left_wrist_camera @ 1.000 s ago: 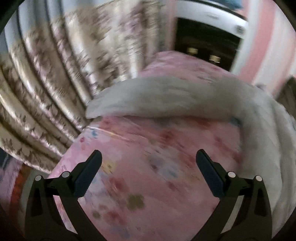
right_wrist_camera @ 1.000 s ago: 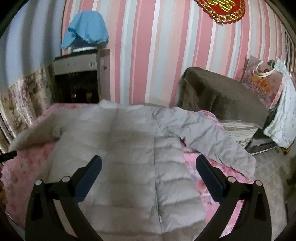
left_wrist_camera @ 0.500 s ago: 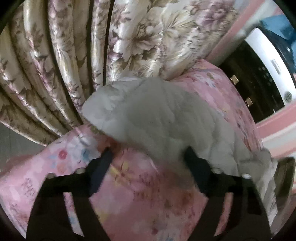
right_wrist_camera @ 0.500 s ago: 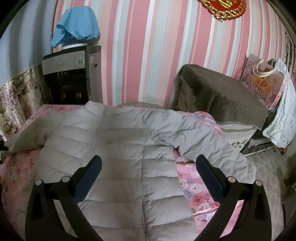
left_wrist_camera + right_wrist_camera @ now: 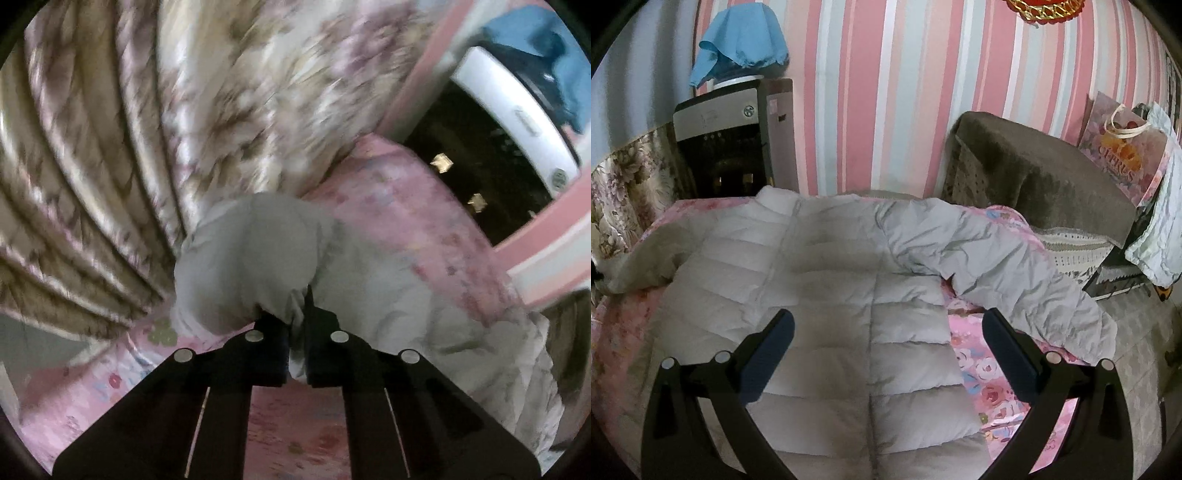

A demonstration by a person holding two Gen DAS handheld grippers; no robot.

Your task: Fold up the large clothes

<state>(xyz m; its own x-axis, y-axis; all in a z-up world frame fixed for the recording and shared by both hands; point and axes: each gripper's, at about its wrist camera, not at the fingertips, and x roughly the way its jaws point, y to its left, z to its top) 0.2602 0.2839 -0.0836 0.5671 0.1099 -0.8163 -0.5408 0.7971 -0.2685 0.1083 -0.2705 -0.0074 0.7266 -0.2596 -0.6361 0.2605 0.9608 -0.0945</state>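
Pinching the cuff end of the sleeve [image 5: 251, 258], your left claw [image 5: 295, 332] has its jaws drawn together on a fold of the grey fabric, just above the pink floral bedspread [image 5: 406, 229] and close to the flowered curtain [image 5: 110, 147]. Your right claw [image 5: 886, 343] hangs with its jaws spread wide over the lower body of the puffer jacket [image 5: 820, 288], gripping nothing. You have the jacket lying flat on the bed, collar toward the striped wall [image 5: 886, 92], its other sleeve [image 5: 1015, 280] trailing off toward the bed's edge. A water dispenser [image 5: 731, 147] under a blue cloth [image 5: 738, 40] stands behind the bed.
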